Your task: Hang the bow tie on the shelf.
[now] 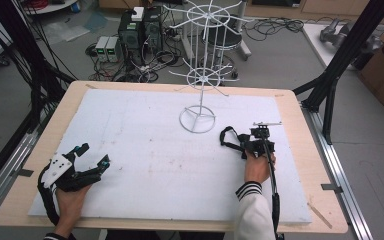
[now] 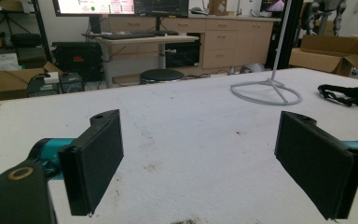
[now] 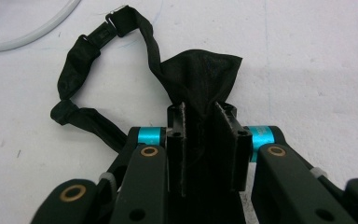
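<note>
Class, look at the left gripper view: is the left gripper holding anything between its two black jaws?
No: the left gripper has its jaws wide apart, with bare white foam table cover between them.

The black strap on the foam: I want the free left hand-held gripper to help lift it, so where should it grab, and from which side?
Probably the open loop of the black strap, on its side toward the left hand-held gripper, coming in low across the white foam mat. The right hand-held gripper already pinches the bunched cloth end, and the loop lies flat and unobstructed, short of the white wire stand.

Left gripper (image 1: 94, 156) agape, right gripper (image 3: 204, 112) clamped.
</note>
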Demonstrator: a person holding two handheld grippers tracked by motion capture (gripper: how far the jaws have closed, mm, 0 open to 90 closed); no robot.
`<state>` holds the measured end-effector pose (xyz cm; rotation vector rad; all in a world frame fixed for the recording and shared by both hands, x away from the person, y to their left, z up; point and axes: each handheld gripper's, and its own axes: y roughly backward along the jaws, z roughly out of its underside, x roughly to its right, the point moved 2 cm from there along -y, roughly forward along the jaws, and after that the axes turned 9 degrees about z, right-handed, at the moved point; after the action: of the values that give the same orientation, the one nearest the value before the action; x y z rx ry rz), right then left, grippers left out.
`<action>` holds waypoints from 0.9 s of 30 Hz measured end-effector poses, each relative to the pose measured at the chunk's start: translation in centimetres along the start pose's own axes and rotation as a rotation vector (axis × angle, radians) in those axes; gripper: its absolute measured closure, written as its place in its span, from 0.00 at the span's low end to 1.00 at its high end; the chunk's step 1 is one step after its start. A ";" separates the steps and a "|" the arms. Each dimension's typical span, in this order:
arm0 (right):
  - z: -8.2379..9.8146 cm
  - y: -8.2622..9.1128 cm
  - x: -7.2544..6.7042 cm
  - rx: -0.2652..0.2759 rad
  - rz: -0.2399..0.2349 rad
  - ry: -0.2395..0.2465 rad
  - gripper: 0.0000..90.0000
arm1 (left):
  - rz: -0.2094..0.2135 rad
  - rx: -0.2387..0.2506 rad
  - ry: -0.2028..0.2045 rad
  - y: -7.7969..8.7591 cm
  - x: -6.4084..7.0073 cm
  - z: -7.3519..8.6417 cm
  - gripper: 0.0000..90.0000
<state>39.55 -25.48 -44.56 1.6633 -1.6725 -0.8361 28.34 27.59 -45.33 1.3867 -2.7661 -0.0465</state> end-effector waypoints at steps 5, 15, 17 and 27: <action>0.0 0.1 0.0 0.001 -0.011 -0.014 0.85 | 0.001 0.000 0.001 0.0 0.0 0.0 0.17; -0.3 1.7 -0.1 0.090 -0.061 -0.026 0.85 | 0.000 0.000 0.001 0.0 0.0 0.0 0.17; -0.3 2.2 -0.1 0.111 -0.077 -0.029 0.85 | 0.000 -0.001 0.002 0.0 0.0 0.0 0.17; -0.5 4.7 -0.4 0.241 -0.136 0.031 0.85 | -0.001 -0.003 -0.004 0.0 0.0 0.0 0.17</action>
<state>37.14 -25.10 -40.52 1.9612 -1.7089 -0.6886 28.34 27.57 -45.34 1.3883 -2.7671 -0.0536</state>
